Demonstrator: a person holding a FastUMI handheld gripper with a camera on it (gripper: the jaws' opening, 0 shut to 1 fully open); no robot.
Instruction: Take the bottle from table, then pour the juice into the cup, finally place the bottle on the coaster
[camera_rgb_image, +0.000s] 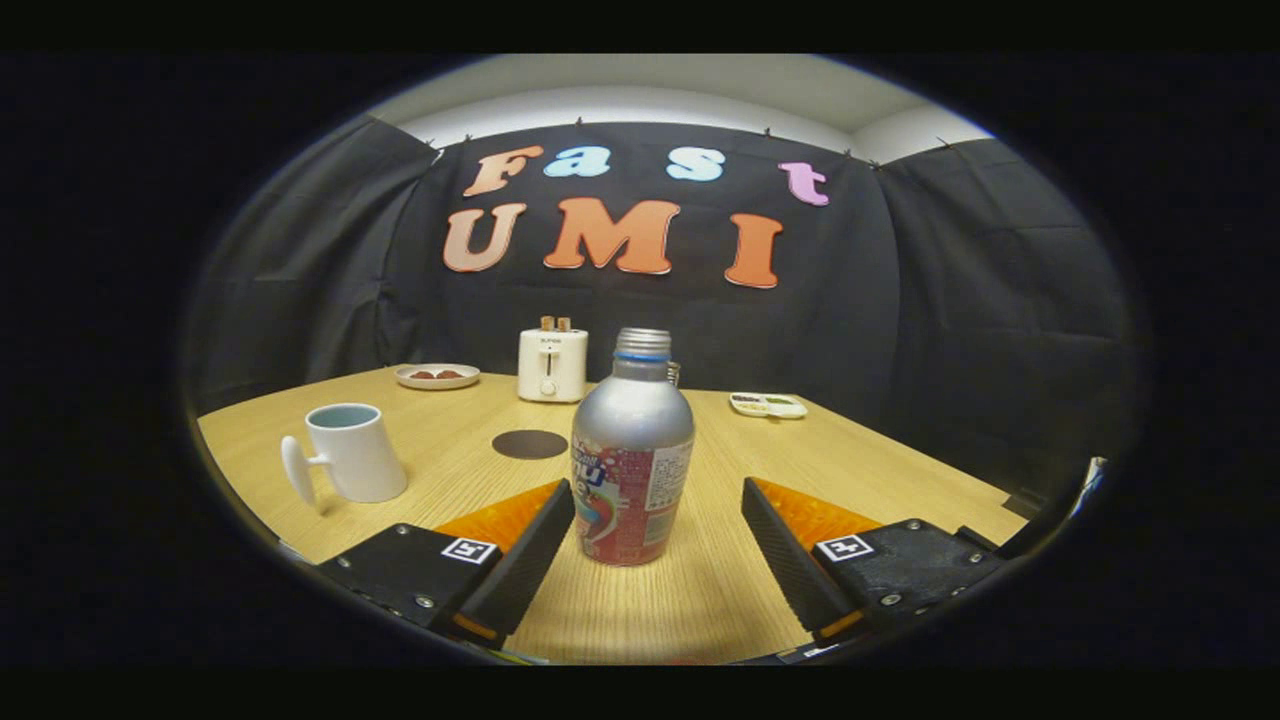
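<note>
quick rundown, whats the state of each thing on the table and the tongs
bottle: upright on the table, capped, between the tongs' fingers
tongs: open, one finger close to or touching the bottle, the other apart from it
cup: upright, handle toward the camera
coaster: bare, beyond the bottle
toaster: two slices sticking up
plate: holds small dark pieces

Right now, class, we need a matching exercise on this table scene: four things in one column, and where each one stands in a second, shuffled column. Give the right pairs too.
Things:
1. bottle
2. cup
3. coaster
4. toaster

Places:
A. at the table's far edge, by the black cloth wall
B. flat on the table, between the cup and the bottle
C. upright between the open fingers of the hand-held gripper
D. off to the left of the left finger, handle towards us

Pairs: 1-C, 2-D, 3-B, 4-A
</note>
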